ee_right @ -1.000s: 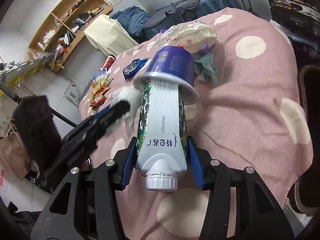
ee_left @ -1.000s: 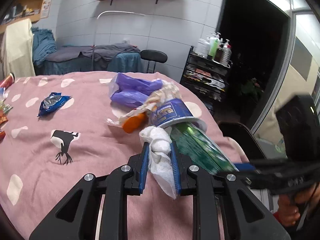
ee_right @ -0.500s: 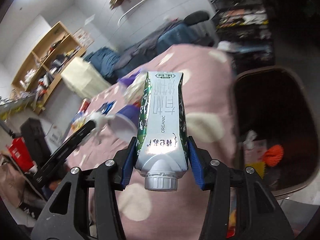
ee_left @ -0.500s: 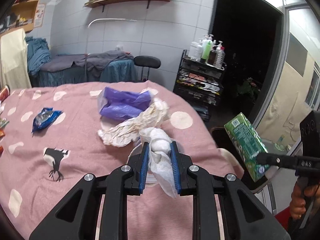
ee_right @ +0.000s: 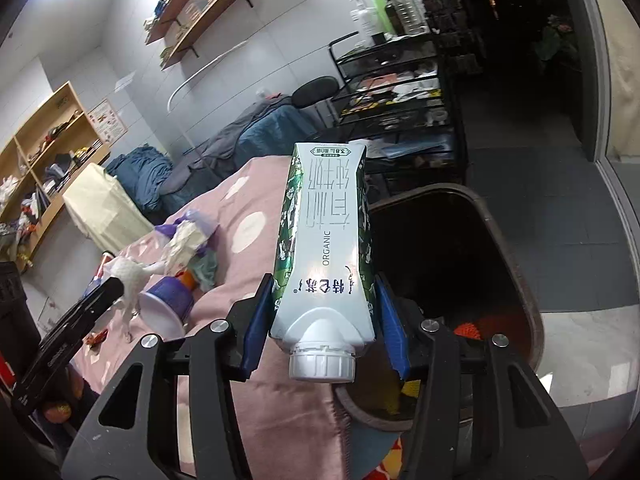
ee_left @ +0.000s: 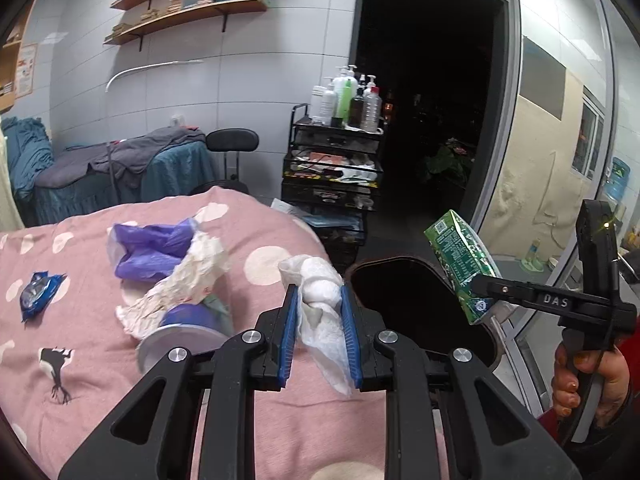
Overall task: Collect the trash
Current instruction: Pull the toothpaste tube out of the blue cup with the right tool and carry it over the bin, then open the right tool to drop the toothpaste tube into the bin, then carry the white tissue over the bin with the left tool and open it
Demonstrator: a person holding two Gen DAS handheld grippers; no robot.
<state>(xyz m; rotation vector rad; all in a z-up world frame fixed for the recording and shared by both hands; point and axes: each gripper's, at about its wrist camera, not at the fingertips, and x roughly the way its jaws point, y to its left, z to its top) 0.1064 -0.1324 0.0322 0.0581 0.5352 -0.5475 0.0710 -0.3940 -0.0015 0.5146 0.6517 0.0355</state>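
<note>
Mid-haul: right gripper (ee_right: pixel 324 320) clamps a carton (ee_right: pixel 324 240) over the bin (ee_right: pixel 500 216), left gripper (ee_left: pixel 318 320) pinches a tissue (ee_left: pixel 320 296); cup (ee_left: pixel 184 328) and wrappers (ee_left: pixel 180 276) remain on the table.

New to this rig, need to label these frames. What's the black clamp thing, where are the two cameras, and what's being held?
No robot here: a person holds a two-finger gripper in each hand, and a fisheye camera on each looks forward along its fingers.

Left wrist view: the left gripper is shut on a crumpled white tissue. To the side you see the person's right hand holding the other tool.

Right wrist view: the right gripper is shut on a green and white milk carton, cap toward the camera, near a dark trash bin.

On the pink spotted tablecloth lie a purple bag, crumpled paper, a tipped purple cup and a blue wrapper.
</note>
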